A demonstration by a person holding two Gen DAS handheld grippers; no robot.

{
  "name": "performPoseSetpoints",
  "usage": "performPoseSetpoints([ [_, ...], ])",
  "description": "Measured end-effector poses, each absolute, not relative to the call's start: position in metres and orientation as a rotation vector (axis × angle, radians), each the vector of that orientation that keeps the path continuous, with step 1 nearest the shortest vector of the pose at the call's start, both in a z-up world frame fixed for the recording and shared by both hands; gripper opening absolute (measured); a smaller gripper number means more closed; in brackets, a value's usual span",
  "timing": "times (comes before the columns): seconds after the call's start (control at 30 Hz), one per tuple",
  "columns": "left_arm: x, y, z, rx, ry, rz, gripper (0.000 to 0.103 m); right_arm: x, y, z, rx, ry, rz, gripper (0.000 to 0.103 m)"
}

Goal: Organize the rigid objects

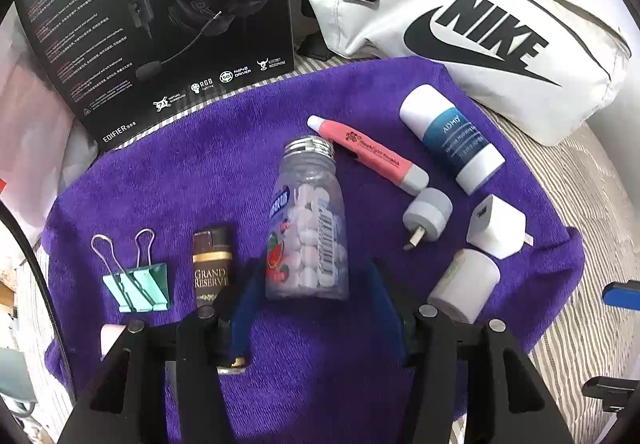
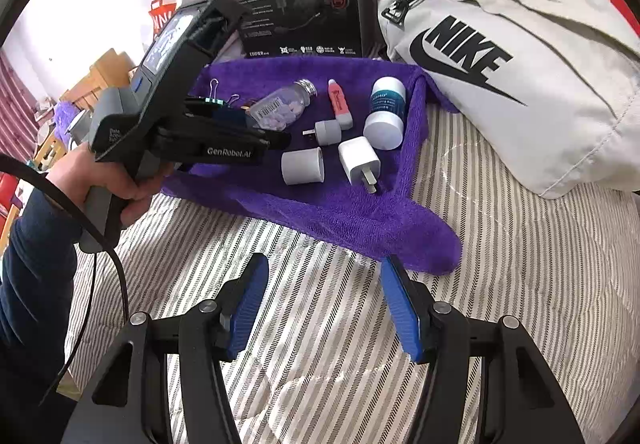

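Where towel (image 1: 240, 147) lies: one bottle (image 1: 306, 228), two chargers (image 1: 496, 228).

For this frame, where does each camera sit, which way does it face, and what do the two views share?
Left wrist: on the left gripper, low over the purple towel, looking forward at the candy bottle between its open fingers.
Right wrist: on the right gripper, farther back over the striped bedding, fingers open and empty; it shows the person's hand holding the left gripper.
Shared: towel, bottle, white charger, headset box, Nike bag.
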State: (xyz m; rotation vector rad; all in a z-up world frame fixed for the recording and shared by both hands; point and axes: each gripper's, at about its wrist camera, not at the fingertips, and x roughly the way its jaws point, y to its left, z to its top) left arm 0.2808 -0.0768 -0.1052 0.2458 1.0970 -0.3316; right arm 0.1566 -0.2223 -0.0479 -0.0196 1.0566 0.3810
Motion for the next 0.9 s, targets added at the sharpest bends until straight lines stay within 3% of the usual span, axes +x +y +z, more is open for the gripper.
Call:
performPoseSetpoints([
  [0.37,0.261,-0.076,-0.105,0.249,1.114,-0.326,0.059,0.141,-0.222,-0.036,0.003,1.028,0.373,0.058],
  [0.9,0.246,-0.073,-0.1,0.245,1.134,-0.304,0.061,0.125,-0.232,-0.033,0.019,1.027,0.34,0.059],
])
